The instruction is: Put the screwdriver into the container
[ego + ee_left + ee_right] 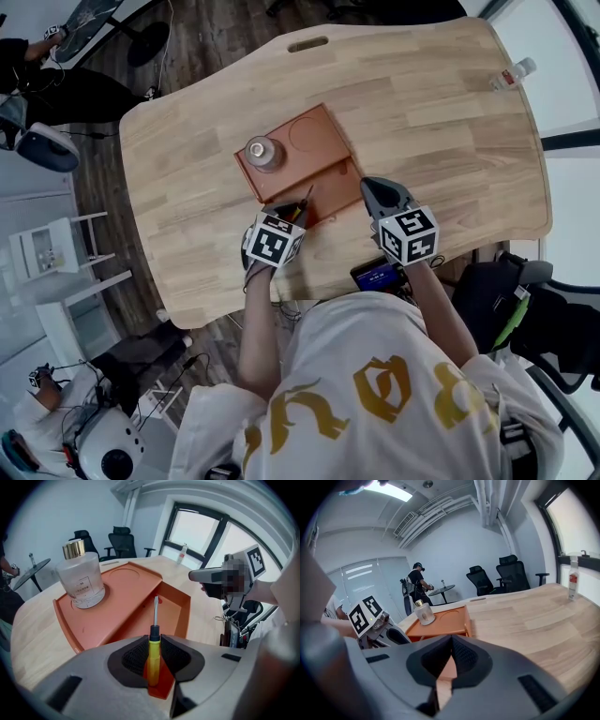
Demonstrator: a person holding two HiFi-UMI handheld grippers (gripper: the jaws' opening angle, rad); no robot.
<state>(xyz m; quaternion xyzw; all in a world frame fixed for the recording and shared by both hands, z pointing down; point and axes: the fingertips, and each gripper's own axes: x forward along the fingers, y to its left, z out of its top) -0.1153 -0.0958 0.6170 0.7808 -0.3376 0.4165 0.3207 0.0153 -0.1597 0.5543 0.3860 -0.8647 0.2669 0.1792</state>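
A screwdriver (154,648) with a yellow handle and a black collar stands between the pads of my left gripper (153,641), which is shut on the handle. Its metal shaft points out over the sunken compartment of the orange tray container (126,592). In the head view the left gripper (291,214) sits at the tray's (319,141) near edge, with the screwdriver (304,202) angled over it. My right gripper (373,187) hovers just right of the tray, and its jaws (451,639) meet at the tips with nothing between them. The tray (440,625) lies ahead and left of it.
A glass bottle with a gold cap (263,152) (82,578) stands on the tray's raised left part. A plastic water bottle (513,73) stands at the table's far right corner. A phone (378,275) lies at the near edge. Office chairs and a person (416,581) are beyond the table.
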